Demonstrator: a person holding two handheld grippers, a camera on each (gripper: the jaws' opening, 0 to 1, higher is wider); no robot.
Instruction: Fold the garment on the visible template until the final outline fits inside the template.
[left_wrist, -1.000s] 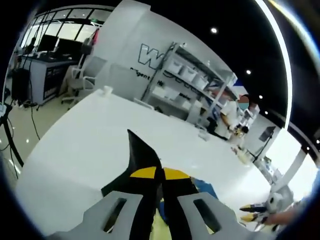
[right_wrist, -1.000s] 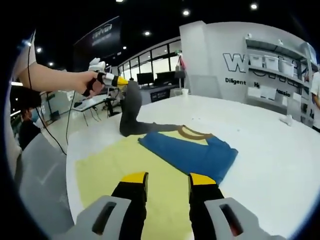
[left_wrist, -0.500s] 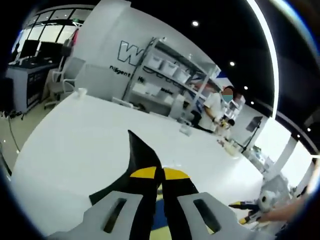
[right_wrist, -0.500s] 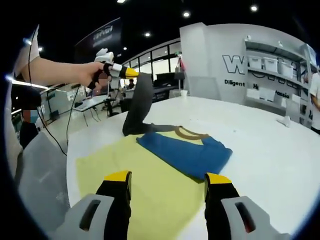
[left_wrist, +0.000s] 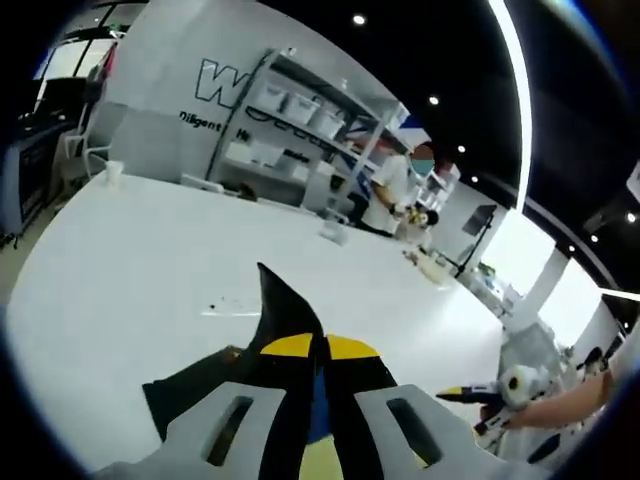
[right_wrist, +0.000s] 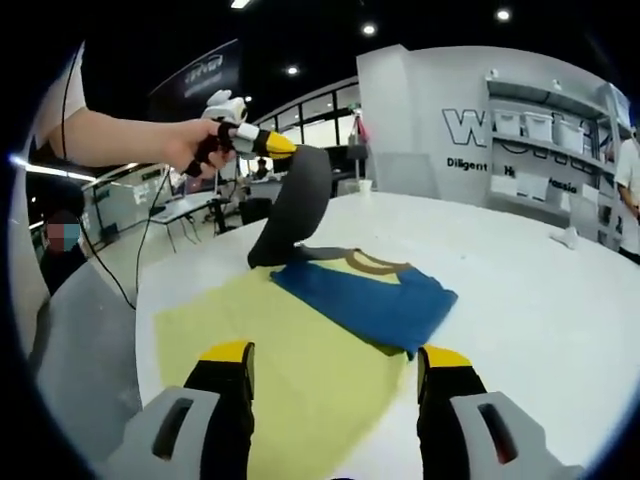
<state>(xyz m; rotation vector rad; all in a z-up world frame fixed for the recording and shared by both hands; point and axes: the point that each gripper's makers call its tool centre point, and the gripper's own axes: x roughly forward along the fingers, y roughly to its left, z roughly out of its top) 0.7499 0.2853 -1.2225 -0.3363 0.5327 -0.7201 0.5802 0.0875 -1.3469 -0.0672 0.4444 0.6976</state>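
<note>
grey limp sleeve (right_wrist: 292, 205) pinched in left gripper (right_wrist: 283, 147); right gripper (right_wrist: 338, 358) spread wide over yellow template (right_wrist: 290, 350).

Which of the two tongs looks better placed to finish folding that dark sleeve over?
Probably the left tongs: they are shut on the dark sleeve, lifted above the blue garment. The right tongs hang open and empty over the yellow template.
</note>
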